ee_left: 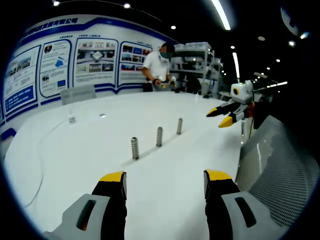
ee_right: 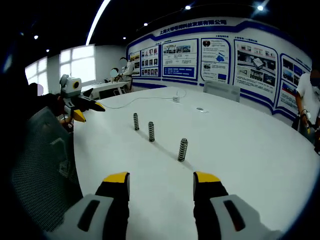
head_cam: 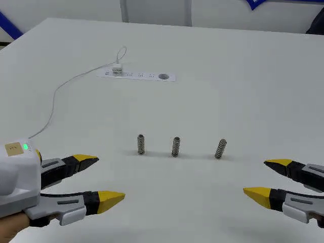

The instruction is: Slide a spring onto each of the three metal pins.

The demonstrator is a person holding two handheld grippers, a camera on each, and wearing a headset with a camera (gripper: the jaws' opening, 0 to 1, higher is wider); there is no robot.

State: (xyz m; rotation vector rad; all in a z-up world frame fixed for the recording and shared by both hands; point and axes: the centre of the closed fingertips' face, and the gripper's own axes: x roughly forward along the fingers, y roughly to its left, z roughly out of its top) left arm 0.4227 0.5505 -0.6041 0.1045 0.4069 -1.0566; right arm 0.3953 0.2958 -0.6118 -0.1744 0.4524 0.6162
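Observation:
Three upright pins stand in a row on the white table [head_cam: 212, 81], each with a spring around it: left spring [head_cam: 141, 144], middle spring [head_cam: 175, 147], right spring [head_cam: 220, 149]. The same row appears in the left gripper view, nearest spring [ee_left: 134, 148], and in the right gripper view, nearest spring [ee_right: 183, 149]. My left gripper [head_cam: 104, 178] is open at the lower left, nothing between its yellow tips. My right gripper [head_cam: 267, 177] is open at the lower right, also holding nothing. Both are well short of the springs.
A white power strip [head_cam: 136, 75] with a plugged-in charger [head_cam: 117, 70] and a cable trailing left lies farther back on the table. A person [ee_left: 157, 66] stands beyond the table's far edge in the left gripper view.

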